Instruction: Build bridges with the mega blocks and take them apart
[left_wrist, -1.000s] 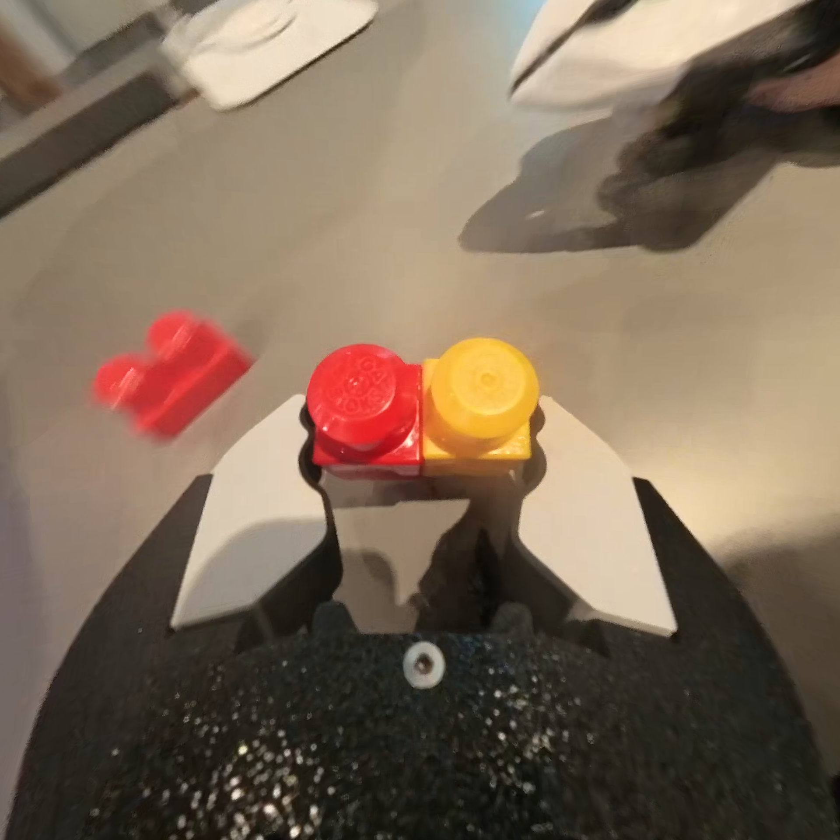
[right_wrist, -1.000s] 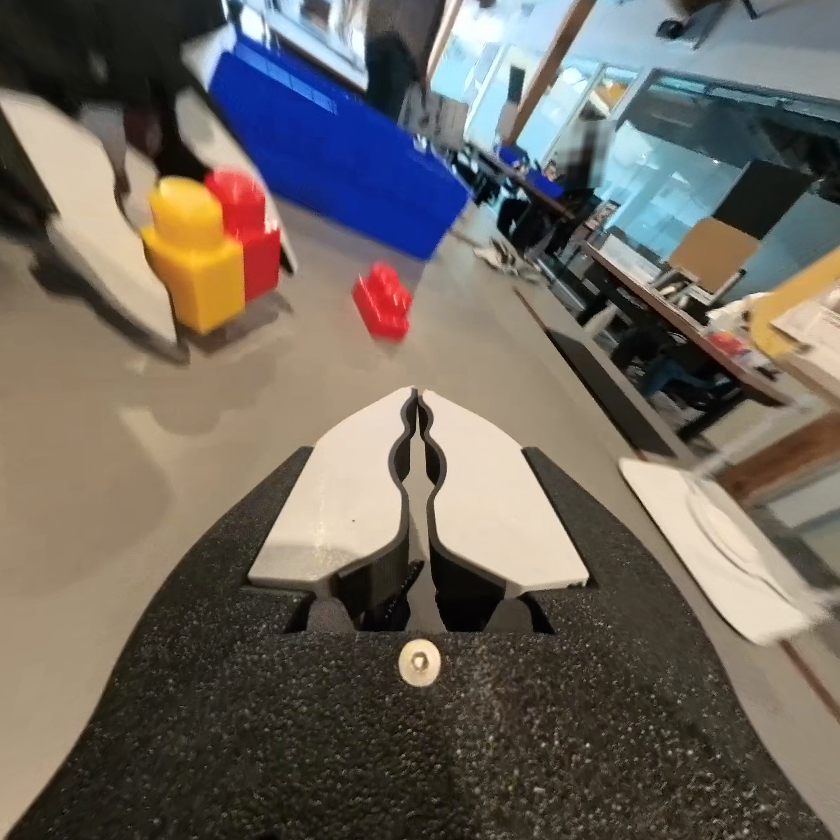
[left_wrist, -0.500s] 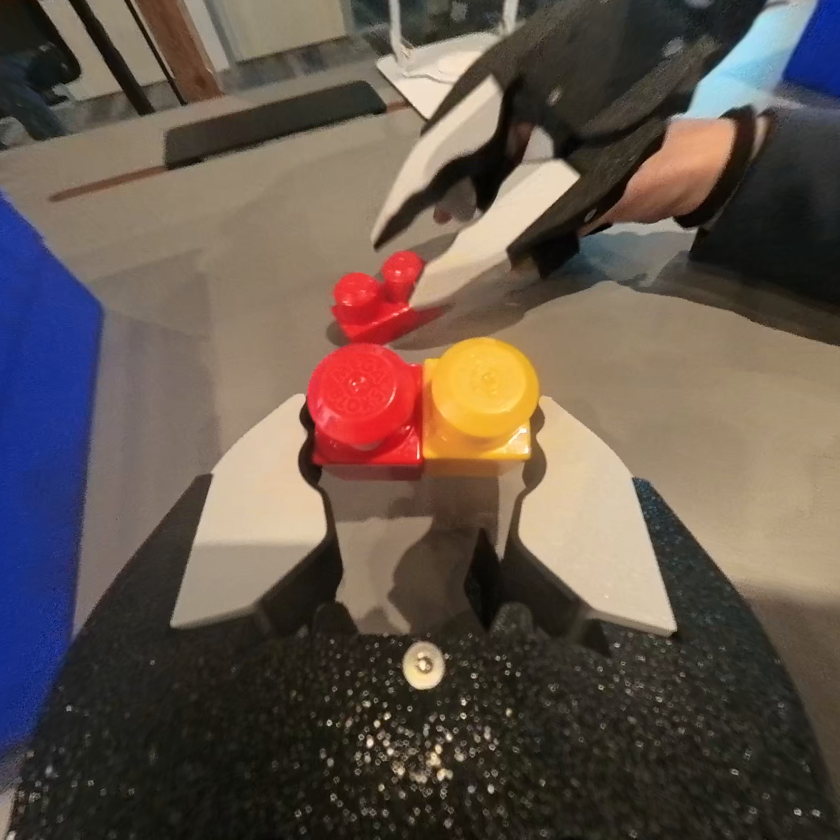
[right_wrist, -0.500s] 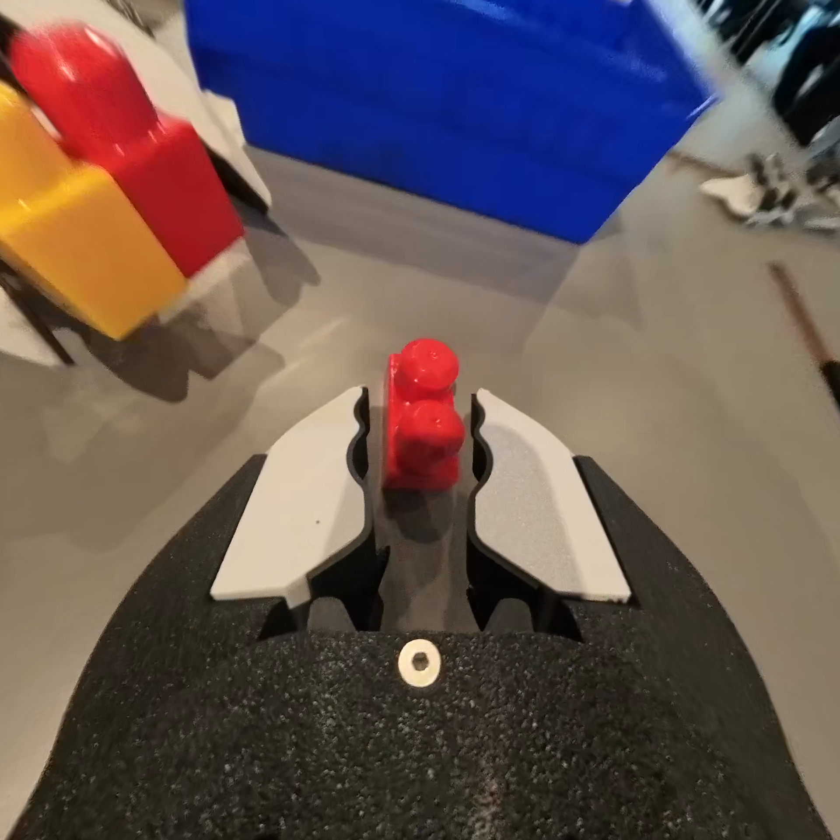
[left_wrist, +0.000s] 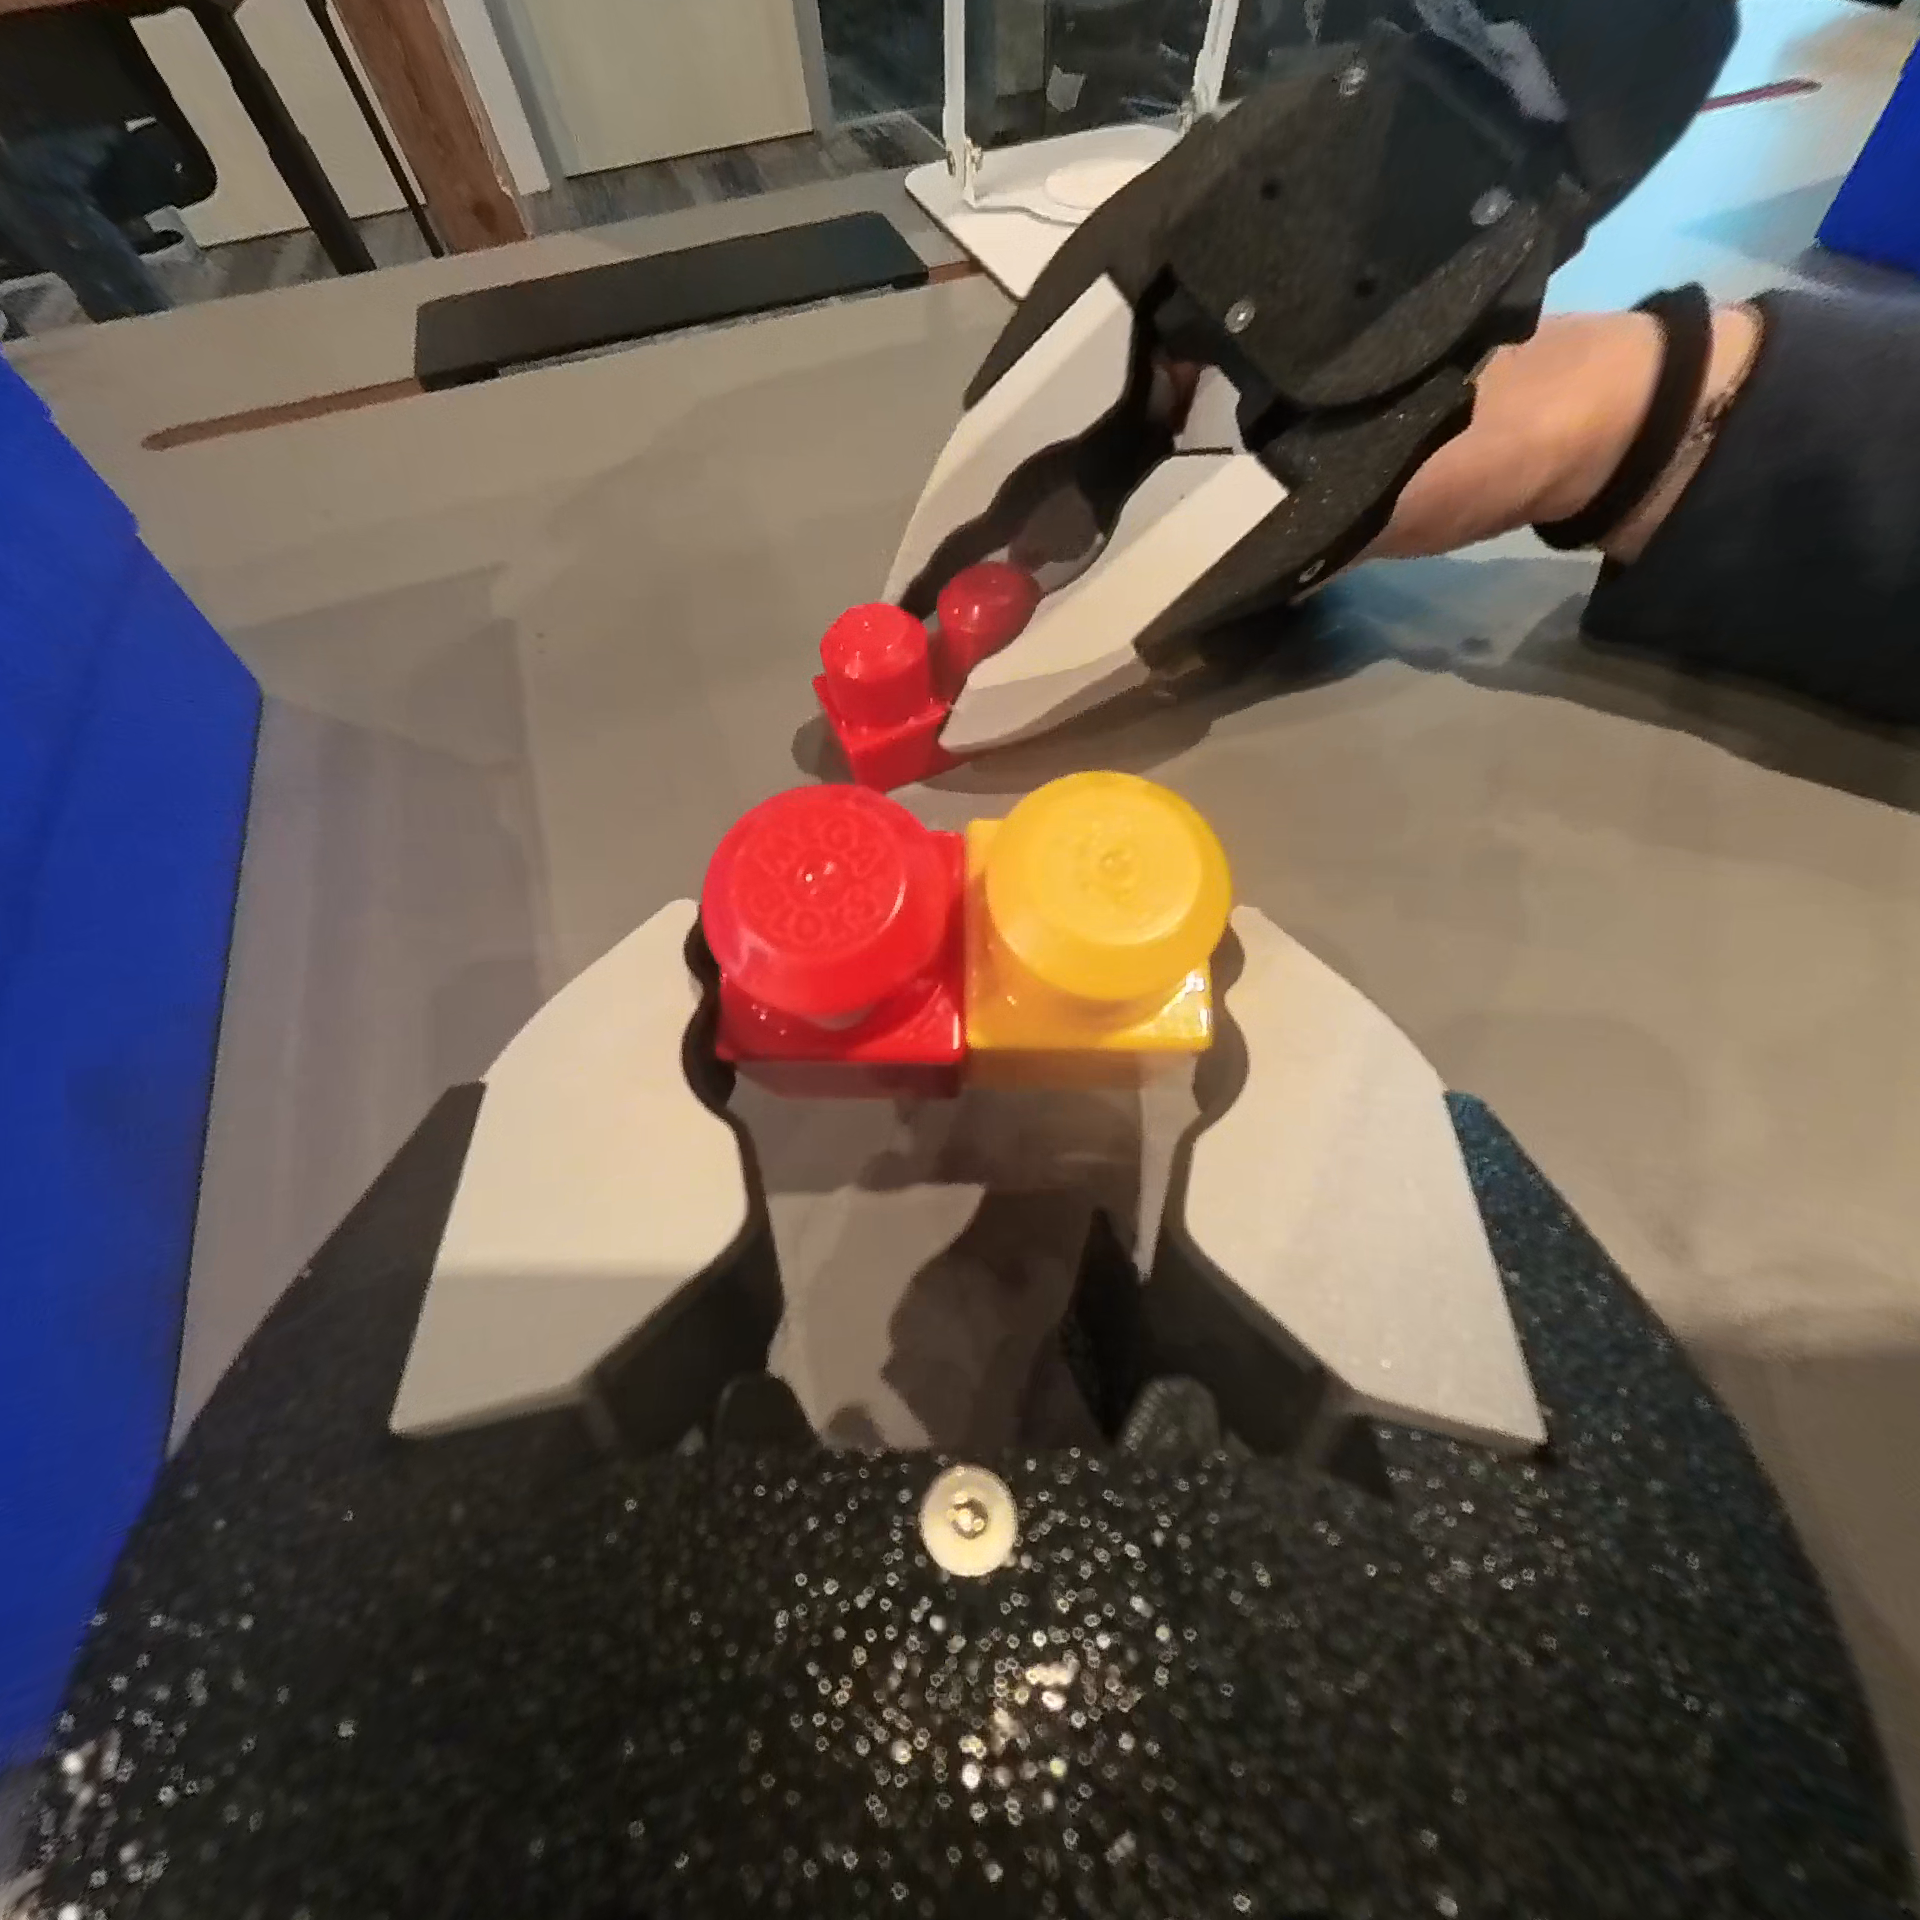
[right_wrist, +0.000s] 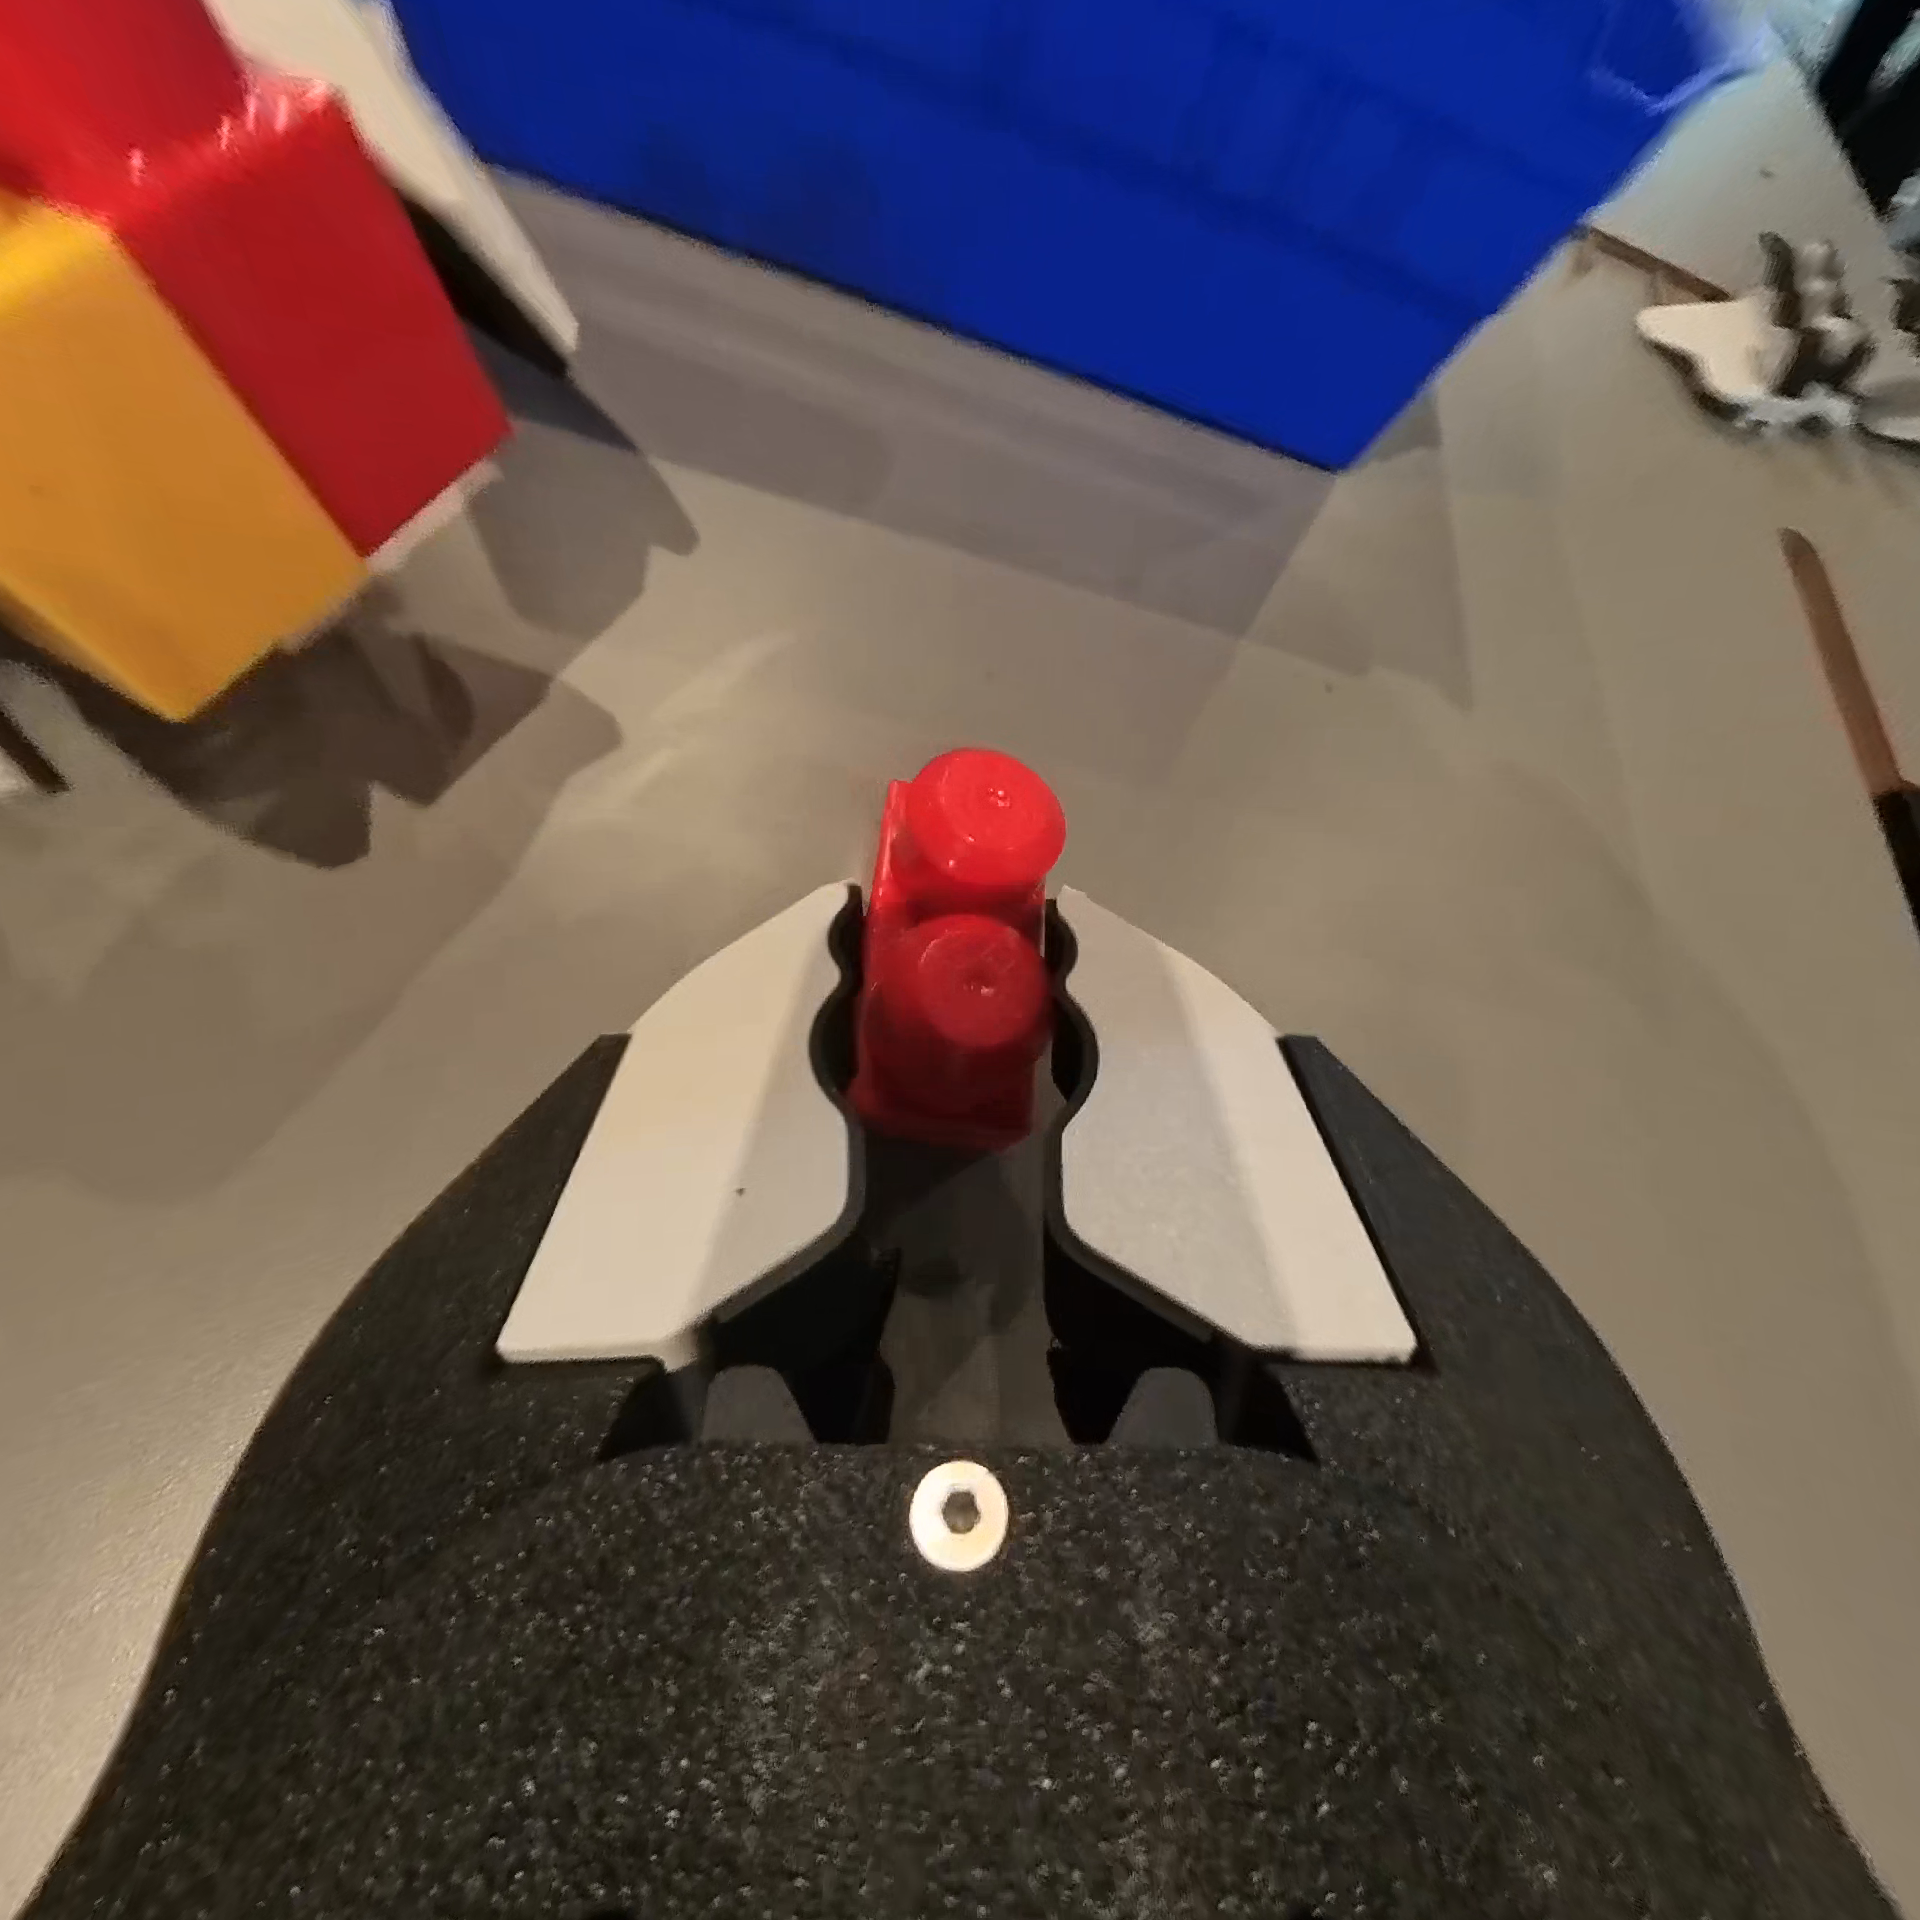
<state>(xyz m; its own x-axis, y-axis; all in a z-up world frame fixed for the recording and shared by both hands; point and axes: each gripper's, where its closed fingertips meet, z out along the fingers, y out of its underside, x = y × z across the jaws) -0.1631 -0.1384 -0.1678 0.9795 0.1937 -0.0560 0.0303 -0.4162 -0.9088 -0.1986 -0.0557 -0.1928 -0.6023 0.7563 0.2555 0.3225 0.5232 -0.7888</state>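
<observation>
Left gripper clamps the red single-stud block and yellow single-stud block side by side; right gripper straddles the red two-stud block on the grey table, contact unclear. Bridge-building underway; next, lift it as span

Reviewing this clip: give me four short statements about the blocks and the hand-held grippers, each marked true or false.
1. The left hand-held gripper holds a red block and a yellow block side by side. True.
2. The two-stud red block is stacked on the yellow block. False: it sits on the table.
3. The right hand-held gripper straddles the two-stud red block. True.
4. A green bin stands nearby. False: the bin is blue.
</observation>
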